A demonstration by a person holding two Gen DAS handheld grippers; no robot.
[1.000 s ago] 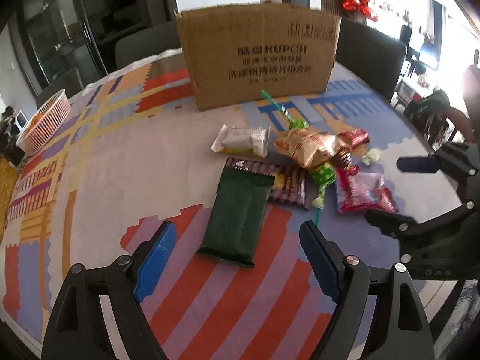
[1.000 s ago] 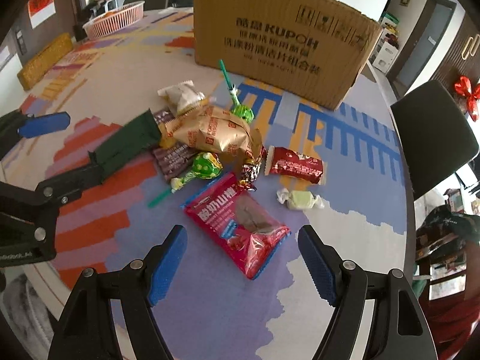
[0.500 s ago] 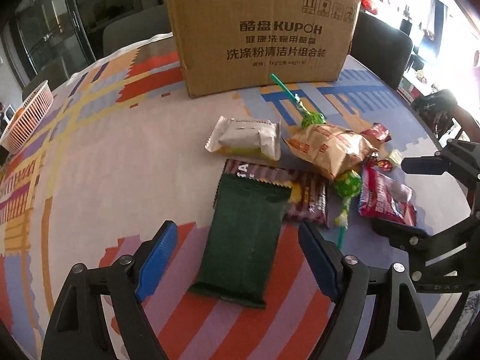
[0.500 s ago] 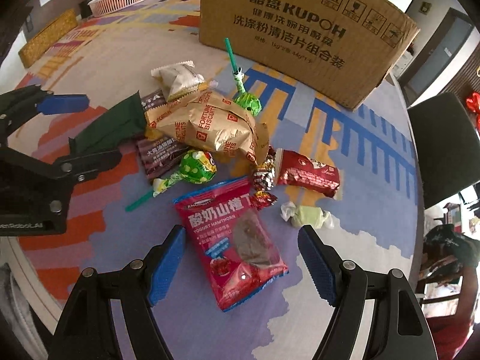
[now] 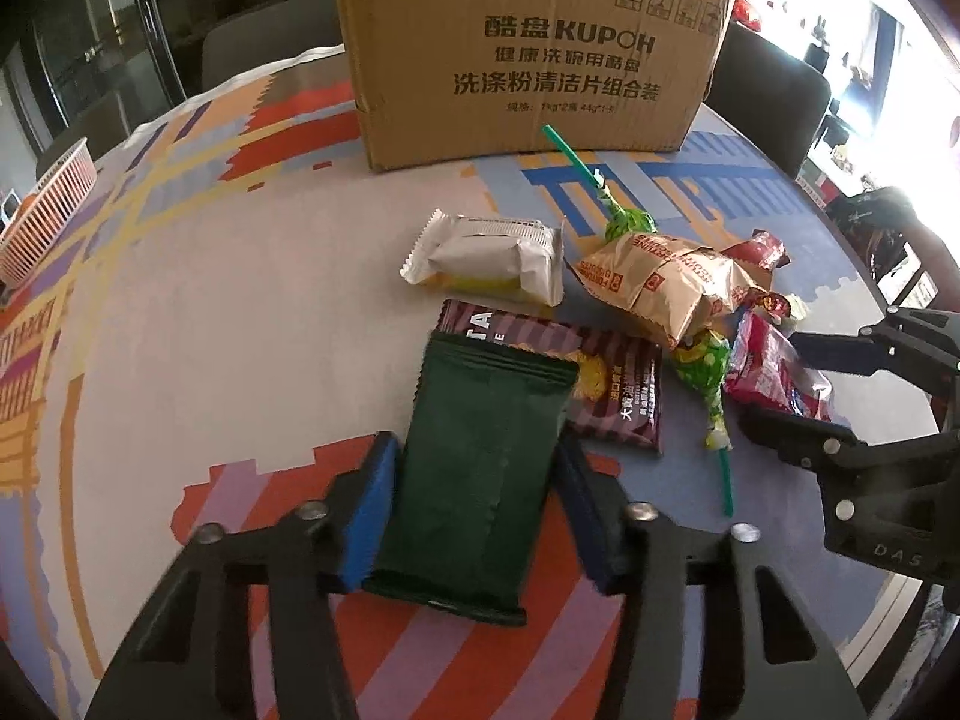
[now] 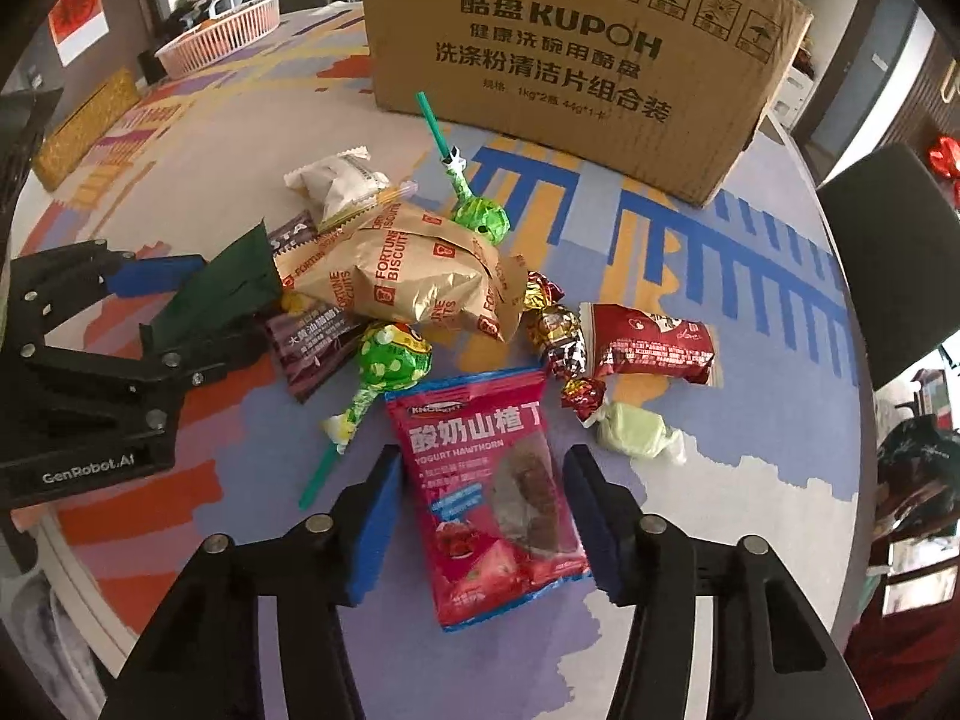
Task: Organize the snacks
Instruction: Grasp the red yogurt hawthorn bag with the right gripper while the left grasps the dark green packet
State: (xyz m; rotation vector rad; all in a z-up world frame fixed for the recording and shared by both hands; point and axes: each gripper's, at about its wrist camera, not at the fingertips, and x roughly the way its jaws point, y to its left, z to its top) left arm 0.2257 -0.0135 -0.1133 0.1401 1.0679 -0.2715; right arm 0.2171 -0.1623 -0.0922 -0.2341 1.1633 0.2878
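1. The left gripper (image 5: 474,510) is closing, its blue pads against the long edges of the flat dark green foil snack packet (image 5: 480,468); the packet's long axis runs straight ahead between the jaws.
2. The right gripper (image 6: 480,516) is closing around the red yogurt-hawthorn snack bag (image 6: 492,492), also lengthwise, with slivers of gap beside both pads (not yet pinched).
3. Each hand is nearest its own packet.
4. Both lie on a colourful patterned tablecloth (image 5: 210,330); a brown cardboard box (image 6: 576,48) stands beyond.
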